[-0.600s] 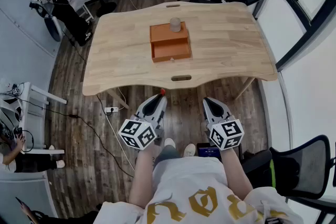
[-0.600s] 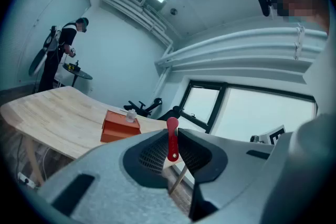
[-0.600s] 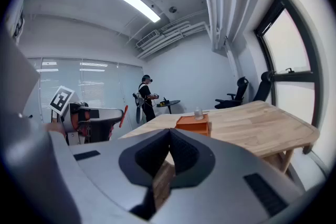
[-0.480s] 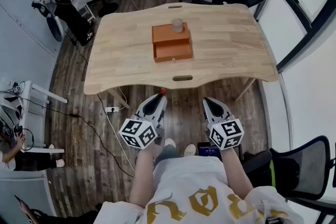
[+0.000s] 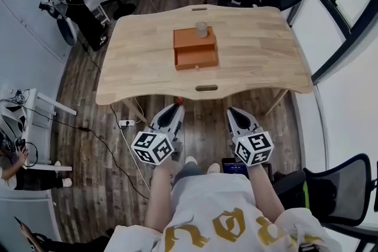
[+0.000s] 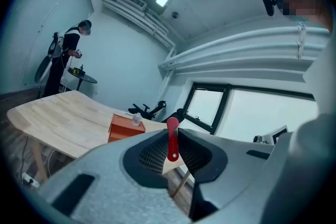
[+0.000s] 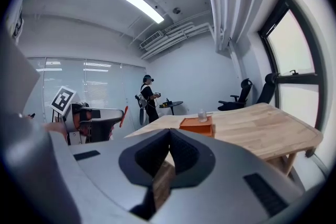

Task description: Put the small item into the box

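Left gripper (image 5: 176, 108) nudged slightly left and toward the table (image 5: 266, 56) since the earlier frame; right gripper (image 5: 233, 113) has barely shifted.
Item (image 6: 172, 140): small, red, flat, pinched upright between the left jaws, tip showing past them, likely so it can go in end first. Right jaws: closed together, nothing between them, held beside the left, apparently idle. Both grippers: short of the near table edge, over the floor, well apart from the box (image 5: 195, 50). Box: orange, mid-table, its near part seemingly a drawer pulled out toward the person, open on top to receive the item. Jar (image 5: 201, 29): clear, on the far part of the box, off the drawer. Step judged: carrying, box not yet reached.
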### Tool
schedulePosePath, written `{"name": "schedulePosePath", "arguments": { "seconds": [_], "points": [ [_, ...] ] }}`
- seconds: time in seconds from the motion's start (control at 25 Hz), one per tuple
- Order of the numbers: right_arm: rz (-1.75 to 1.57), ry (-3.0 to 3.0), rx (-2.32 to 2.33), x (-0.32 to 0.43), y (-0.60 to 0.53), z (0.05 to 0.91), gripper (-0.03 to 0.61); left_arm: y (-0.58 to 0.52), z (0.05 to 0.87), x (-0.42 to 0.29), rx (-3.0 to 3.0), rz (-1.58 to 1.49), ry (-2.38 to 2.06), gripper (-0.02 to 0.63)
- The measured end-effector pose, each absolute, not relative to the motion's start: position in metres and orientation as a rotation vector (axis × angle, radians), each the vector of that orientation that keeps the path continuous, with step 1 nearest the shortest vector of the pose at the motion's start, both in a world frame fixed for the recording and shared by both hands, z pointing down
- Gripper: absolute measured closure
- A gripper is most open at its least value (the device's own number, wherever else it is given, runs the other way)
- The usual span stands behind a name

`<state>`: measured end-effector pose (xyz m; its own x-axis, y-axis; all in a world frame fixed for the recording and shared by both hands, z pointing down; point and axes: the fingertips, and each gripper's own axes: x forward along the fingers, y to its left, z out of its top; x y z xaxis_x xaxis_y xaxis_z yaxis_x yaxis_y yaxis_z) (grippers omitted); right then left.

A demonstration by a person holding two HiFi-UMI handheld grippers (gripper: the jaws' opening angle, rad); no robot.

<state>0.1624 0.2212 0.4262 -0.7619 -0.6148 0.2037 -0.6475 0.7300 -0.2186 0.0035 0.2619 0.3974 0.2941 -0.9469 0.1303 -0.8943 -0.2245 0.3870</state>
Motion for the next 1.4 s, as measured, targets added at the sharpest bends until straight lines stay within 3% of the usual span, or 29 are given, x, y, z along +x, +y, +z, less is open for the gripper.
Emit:
{"name": "schedulePosePath", "arguments": {
  "seconds": [0.6,1.4],
  "points": [
    [0.458,-2.759,1.039,0.172,0.194,0.441,0.567,0.232,0.402,0.018,2.177,-0.139,-1.612,0.561],
    [0.520,-2.646,1.070,0.048,-0.026,0.471,0.567,-0.016,0.433,-0.106,2.180,-0.095,-1.510,0.561]
  ]
}}
